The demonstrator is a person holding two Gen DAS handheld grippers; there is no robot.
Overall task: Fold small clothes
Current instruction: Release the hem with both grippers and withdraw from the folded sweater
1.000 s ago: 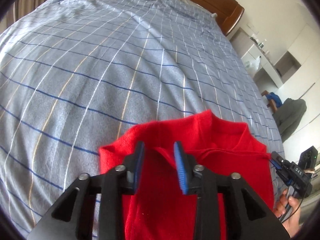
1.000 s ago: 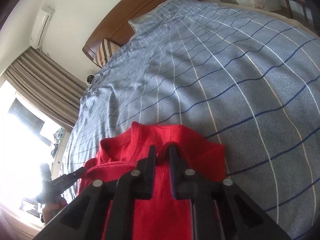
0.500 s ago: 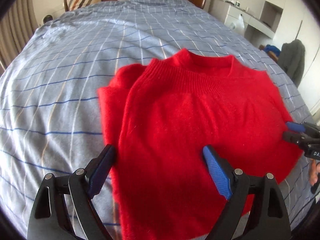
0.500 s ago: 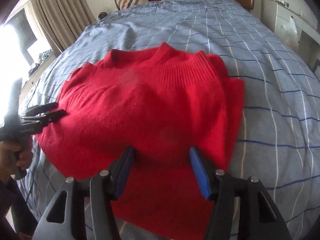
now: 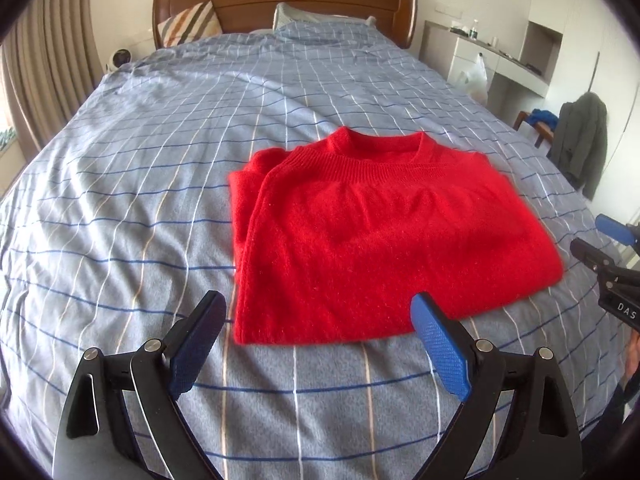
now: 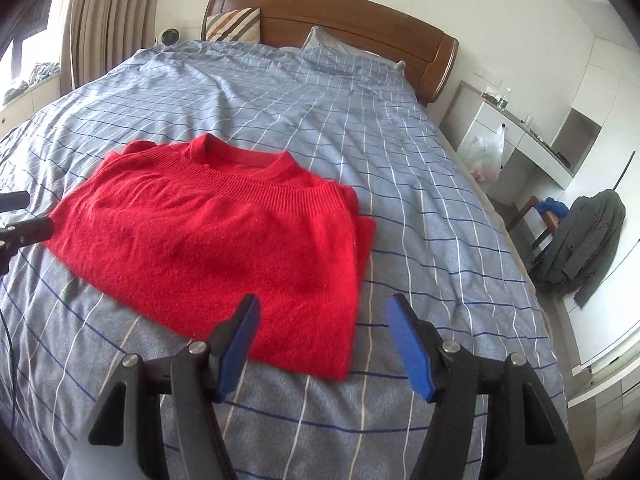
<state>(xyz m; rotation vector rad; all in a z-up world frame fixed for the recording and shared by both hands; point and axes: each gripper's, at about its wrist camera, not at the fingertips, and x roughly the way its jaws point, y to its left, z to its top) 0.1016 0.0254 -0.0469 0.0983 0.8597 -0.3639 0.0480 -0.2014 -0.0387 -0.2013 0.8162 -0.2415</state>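
Jaws of left gripper [image 5: 316, 344] & right gripper [image 6: 322, 344] just opened, empty, near folded sweater [image 5: 372, 236] on bed [image 5: 160, 160].

Two wrist views, bed [image 5: 160, 168] shared

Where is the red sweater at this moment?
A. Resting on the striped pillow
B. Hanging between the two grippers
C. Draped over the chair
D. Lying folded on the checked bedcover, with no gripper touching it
D: the red sweater lies folded on the checked bedcover, with both grippers open and clear of it.
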